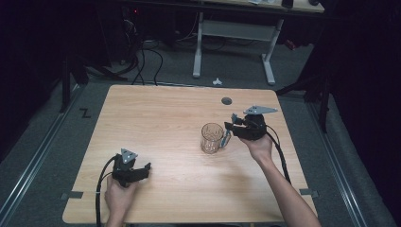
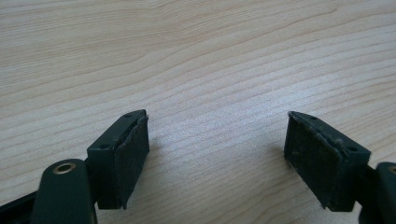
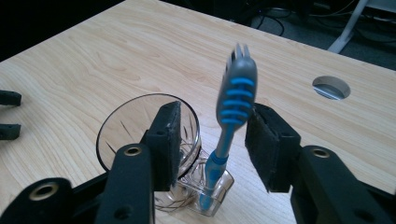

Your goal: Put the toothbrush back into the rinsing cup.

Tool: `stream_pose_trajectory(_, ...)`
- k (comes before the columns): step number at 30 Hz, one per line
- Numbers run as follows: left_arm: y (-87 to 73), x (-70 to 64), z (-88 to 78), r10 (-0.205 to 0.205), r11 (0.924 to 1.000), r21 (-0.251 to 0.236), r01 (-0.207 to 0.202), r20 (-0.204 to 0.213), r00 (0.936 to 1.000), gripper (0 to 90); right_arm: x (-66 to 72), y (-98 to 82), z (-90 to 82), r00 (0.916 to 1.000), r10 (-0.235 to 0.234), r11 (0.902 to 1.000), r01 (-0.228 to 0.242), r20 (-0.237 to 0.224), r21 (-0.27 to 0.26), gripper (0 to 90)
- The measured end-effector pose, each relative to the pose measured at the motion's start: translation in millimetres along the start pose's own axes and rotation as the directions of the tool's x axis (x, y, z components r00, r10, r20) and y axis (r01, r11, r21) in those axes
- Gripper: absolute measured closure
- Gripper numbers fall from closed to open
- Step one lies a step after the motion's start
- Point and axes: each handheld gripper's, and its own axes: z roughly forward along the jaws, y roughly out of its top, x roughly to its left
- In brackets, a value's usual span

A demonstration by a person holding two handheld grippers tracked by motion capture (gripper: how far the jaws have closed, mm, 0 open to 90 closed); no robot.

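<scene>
High view, work so far: the clear cut-glass mug with a handle [image 1: 212, 137] stands right of centre on the pale wooden table [image 1: 161, 118]. The right gripper [image 1: 232, 124] sits just beside its handle side; the toothbrush is too small here to make out.
High view, idle side: the left gripper [image 1: 146, 168] lies at the lower left, well apart from the mug.
Left gripper view: black jaws spread wide over bare wood grain, nothing between them. Released.
Right gripper view, progress: the blue and grey plastic toothbrush [image 3: 233, 109] leans upright with its lower end by the mug's [image 3: 140, 130] handle. The right gripper's [image 3: 212, 140] jaws stand apart around it; the left pad [image 3: 170, 140] is clear of it and the right pad looks barely off it, so I'd judge it let go, the putting-down all but done. Drawing the hand away remains.
Hard to tell: whether the toothbrush's foot rests inside the glass or through the handle loop; it is blurred and cut off near the bottom edge.
</scene>
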Motion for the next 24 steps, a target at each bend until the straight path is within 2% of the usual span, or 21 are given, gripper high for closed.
stream_pose_trajectory(5, 0.0, 0.0, 0.0, 0.000, 1.0000, 0.000, 0.000, 0.000, 1.0000, 22.7, -3.6, -0.2, -4.0, 0.9999, 0.010, 0.9999, -0.010, 0.008, 0.004, 52.5)
stream_pose_trajectory(24, 0.0, 0.0, 0.0, 0.000, 1.0000, 0.000, 0.000, 0.000, 1.0000, 22.7, -12.3, -7.1, -22.1, 0.9990, 0.039, 0.9985, -0.039, 0.021, -0.040, 52.3)
